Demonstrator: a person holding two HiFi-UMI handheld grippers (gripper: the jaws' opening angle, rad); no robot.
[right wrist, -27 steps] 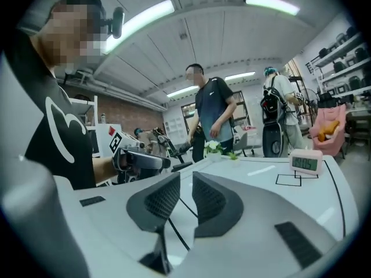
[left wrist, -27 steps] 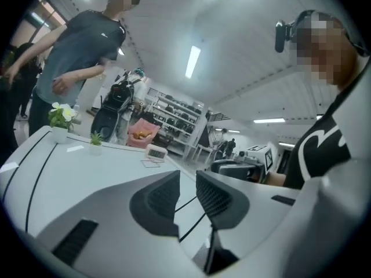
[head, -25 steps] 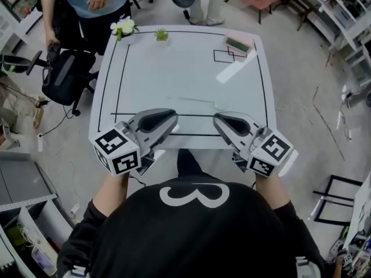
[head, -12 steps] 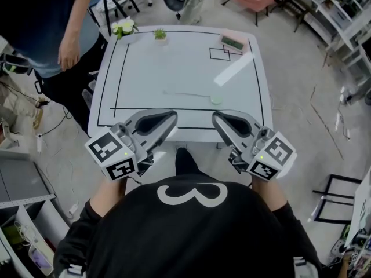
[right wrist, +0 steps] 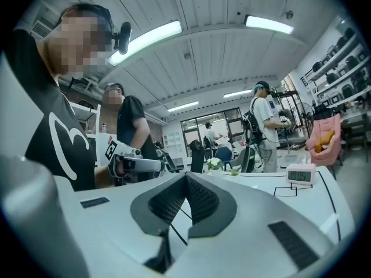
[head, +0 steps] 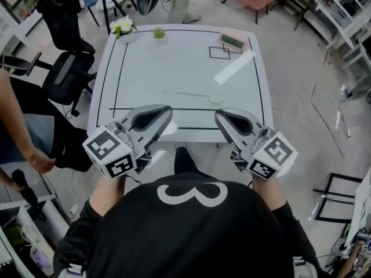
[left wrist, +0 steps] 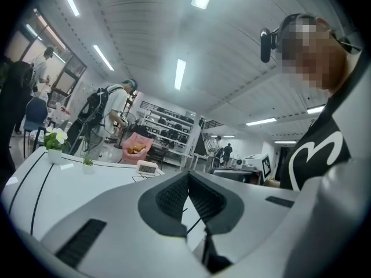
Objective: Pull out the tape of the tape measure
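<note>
Bystander [head: 23,138] went from the bench [head: 174,51] far end to its left side. Left gripper [head: 166,111] and right gripper [head: 218,116] are clenched empty at the near edge. Tape measure [head: 215,99] lies mid-bench, probably light and slidey: I'd pin the case and pinch the thin floppy tape [head: 185,94] at its tip.

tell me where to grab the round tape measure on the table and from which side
Probably the round case of the tape measure, pinched across its rim from the near side by the right gripper. Its thin tape trails left, so that end suits the left gripper.
</note>
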